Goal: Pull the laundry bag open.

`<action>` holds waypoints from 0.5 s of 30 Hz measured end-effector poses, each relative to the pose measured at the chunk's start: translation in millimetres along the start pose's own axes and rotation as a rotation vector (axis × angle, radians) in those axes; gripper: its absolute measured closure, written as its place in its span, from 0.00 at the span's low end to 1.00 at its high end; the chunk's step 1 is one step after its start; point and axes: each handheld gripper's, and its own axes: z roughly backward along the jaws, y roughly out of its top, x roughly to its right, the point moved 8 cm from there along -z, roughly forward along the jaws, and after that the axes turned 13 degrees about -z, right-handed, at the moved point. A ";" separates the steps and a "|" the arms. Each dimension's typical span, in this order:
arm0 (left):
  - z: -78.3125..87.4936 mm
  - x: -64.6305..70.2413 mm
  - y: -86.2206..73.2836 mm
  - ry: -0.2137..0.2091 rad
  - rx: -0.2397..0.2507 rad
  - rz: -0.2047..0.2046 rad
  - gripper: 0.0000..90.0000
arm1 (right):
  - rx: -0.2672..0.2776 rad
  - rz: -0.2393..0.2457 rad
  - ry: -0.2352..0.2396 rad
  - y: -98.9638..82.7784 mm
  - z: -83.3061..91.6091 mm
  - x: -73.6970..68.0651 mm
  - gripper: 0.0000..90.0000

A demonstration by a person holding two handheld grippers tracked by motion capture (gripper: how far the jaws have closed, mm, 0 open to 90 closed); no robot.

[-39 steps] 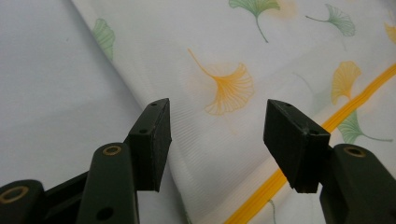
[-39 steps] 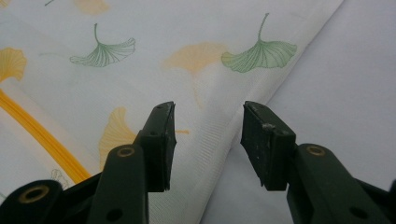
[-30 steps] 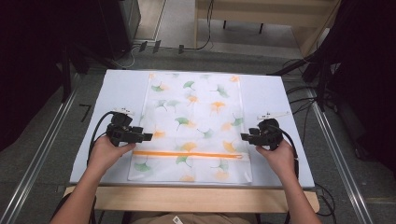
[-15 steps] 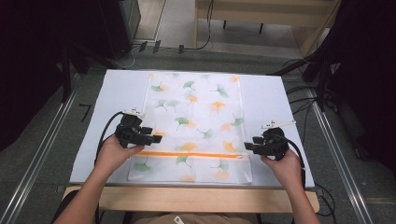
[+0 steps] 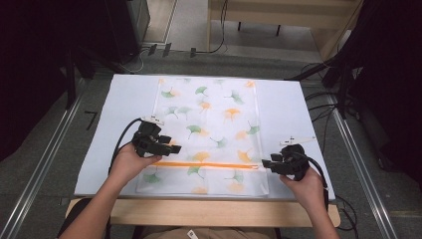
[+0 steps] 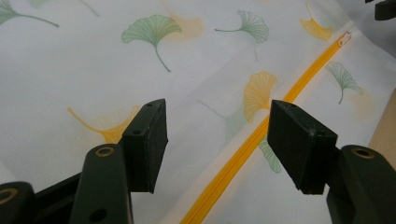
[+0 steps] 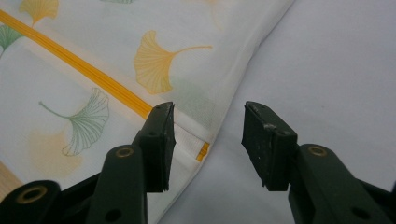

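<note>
A white cloth cover (image 5: pixel 214 119) printed with green and orange ginkgo leaves lies flat on the pale table (image 5: pixel 124 109). An orange zipper (image 5: pixel 209 164) runs across its near part. My left gripper (image 5: pixel 174 148) stands open over the zipper's left stretch, and the zipper (image 6: pixel 261 130) passes under the gap of the left gripper (image 6: pixel 217 144). My right gripper (image 5: pixel 264 164) is at the zipper's right end. Its jaws have just been closing but stay open. In the right gripper view, the cloth's edge and the zipper end (image 7: pixel 202 151) lie below the gap of the right gripper (image 7: pixel 208 140), untouched.
The table's wooden front edge (image 5: pixel 209 211) runs close to both hands. Cables (image 5: pixel 323 109) trail off the right side, and metal rails (image 5: pixel 45 164) flank the table. Bare pale surface (image 7: pixel 336 70) lies right of the cloth.
The left gripper has slid right onto the cloth near the zipper. The right gripper has come back toward the front edge, down to the zipper's right end.
</note>
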 end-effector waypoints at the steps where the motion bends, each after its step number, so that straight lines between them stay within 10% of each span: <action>1: -1.0 0.5 0.7 -0.004 -0.002 -0.003 0.43 | -0.003 -0.002 -0.002 -0.9 -0.1 -0.1 0.63; 15: -14.0 12.5 14.5 -0.044 0.004 -0.037 0.44 | -0.063 0.059 -0.018 -16.6 -9.0 -1.8 0.62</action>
